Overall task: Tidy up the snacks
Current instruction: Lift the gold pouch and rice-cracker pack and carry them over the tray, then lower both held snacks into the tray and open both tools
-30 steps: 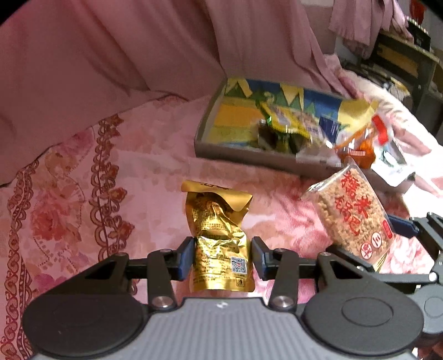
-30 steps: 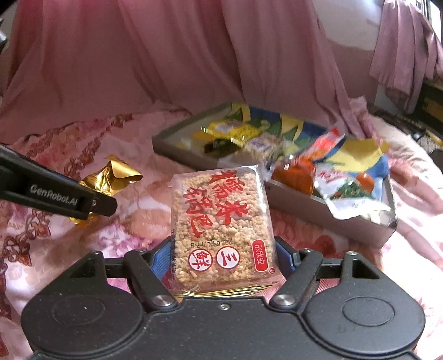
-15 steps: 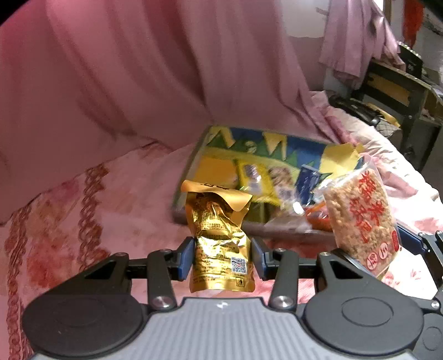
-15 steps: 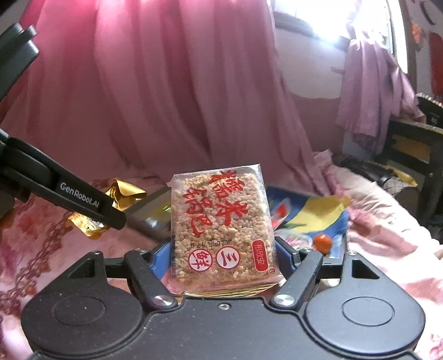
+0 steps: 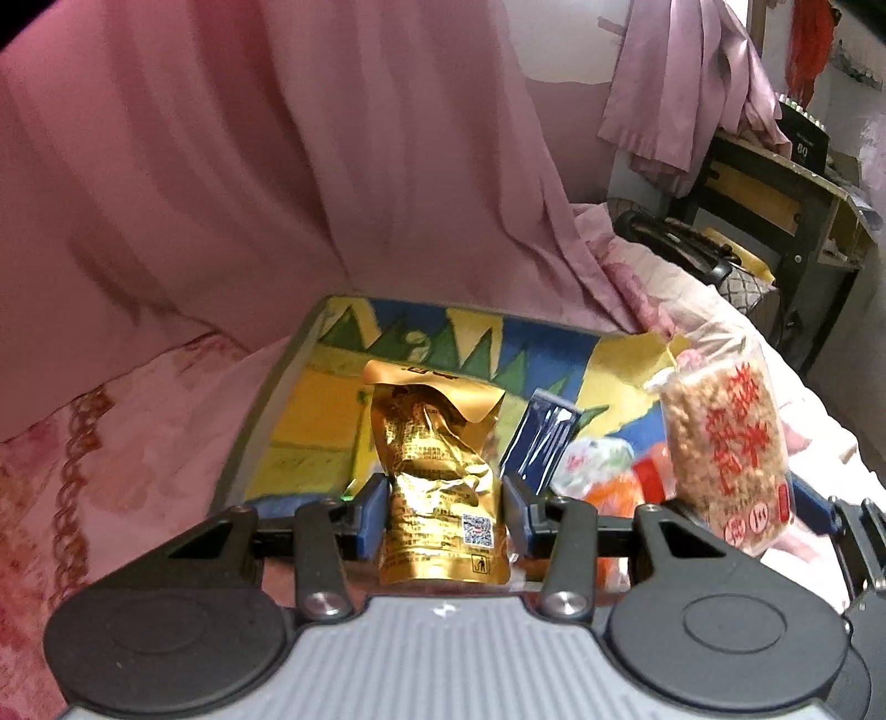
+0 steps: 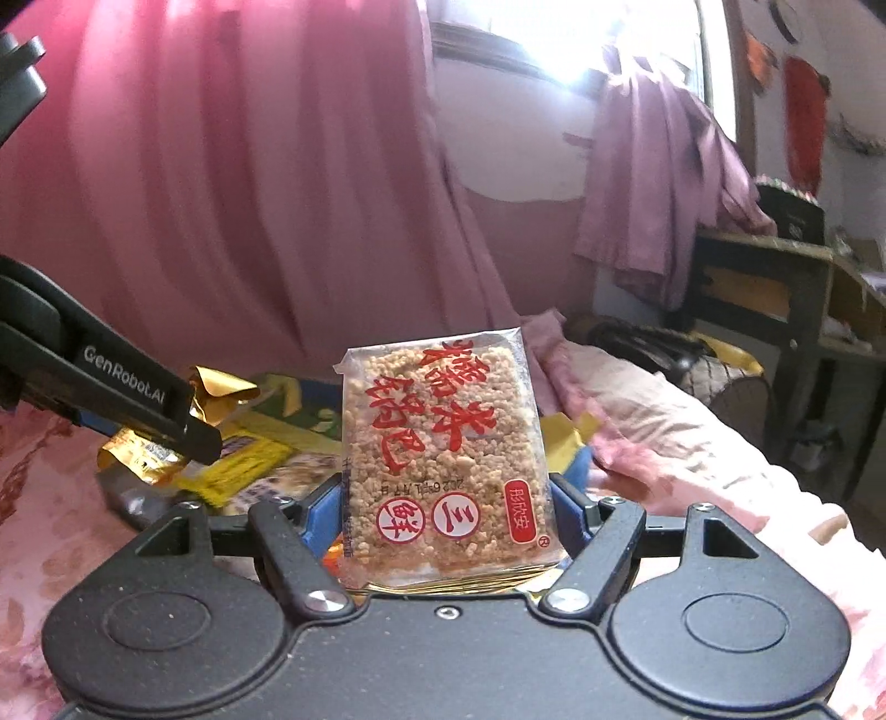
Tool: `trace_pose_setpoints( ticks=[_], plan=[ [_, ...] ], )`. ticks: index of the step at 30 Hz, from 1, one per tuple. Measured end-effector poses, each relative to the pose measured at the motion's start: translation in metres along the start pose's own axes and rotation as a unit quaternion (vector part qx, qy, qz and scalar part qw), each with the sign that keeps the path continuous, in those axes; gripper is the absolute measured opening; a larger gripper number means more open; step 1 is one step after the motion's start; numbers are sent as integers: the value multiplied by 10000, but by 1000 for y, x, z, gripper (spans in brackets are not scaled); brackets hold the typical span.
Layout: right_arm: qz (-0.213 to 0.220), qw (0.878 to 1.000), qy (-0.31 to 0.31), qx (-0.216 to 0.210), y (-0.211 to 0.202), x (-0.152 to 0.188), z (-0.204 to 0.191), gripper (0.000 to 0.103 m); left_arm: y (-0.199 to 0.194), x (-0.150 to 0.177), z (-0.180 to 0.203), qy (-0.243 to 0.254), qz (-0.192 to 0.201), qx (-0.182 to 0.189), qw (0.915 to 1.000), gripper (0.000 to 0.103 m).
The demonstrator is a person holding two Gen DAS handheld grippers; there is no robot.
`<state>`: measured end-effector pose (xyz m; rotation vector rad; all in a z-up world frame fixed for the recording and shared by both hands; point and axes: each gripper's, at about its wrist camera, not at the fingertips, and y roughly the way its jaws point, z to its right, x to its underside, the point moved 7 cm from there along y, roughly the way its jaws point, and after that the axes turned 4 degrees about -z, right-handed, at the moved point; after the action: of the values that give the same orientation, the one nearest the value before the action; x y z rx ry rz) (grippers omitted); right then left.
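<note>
You hold one gold foil pouch [image 5: 440, 487] clenched in the left gripper [image 5: 443, 518] and one rice-cracker packet [image 6: 446, 471] gripped in the right gripper [image 6: 446, 523], both raised over the near edge of the single tray [image 5: 266, 399] on the bed [image 5: 138, 421]. Carry each forward past the rim, lower onto bare tray floor near its far left corner, then release. Loose snacks there: several, count unclear.

A pink curtain [image 6: 232, 183] hangs across the far side behind a bed with a floral pink cover [image 5: 138, 421]. Far right stands a dark desk [image 6: 775, 277]; bright daylight enters through a window [image 6: 581, 39] above.
</note>
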<state>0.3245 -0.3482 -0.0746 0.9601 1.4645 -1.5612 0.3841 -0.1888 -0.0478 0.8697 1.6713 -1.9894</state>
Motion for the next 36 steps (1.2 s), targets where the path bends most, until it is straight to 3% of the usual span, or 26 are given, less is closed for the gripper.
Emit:
trace_pose_setpoints(
  ticks=[14, 36],
  plan=[
    [-175, 9983, 538, 136, 35, 4, 29, 76, 58, -6, 41, 332, -67, 109, 9994, 48],
    [-386, 9947, 930, 193, 49, 5, 51, 76, 89, -12, 46, 11, -9, 153, 9999, 49]
  ],
)
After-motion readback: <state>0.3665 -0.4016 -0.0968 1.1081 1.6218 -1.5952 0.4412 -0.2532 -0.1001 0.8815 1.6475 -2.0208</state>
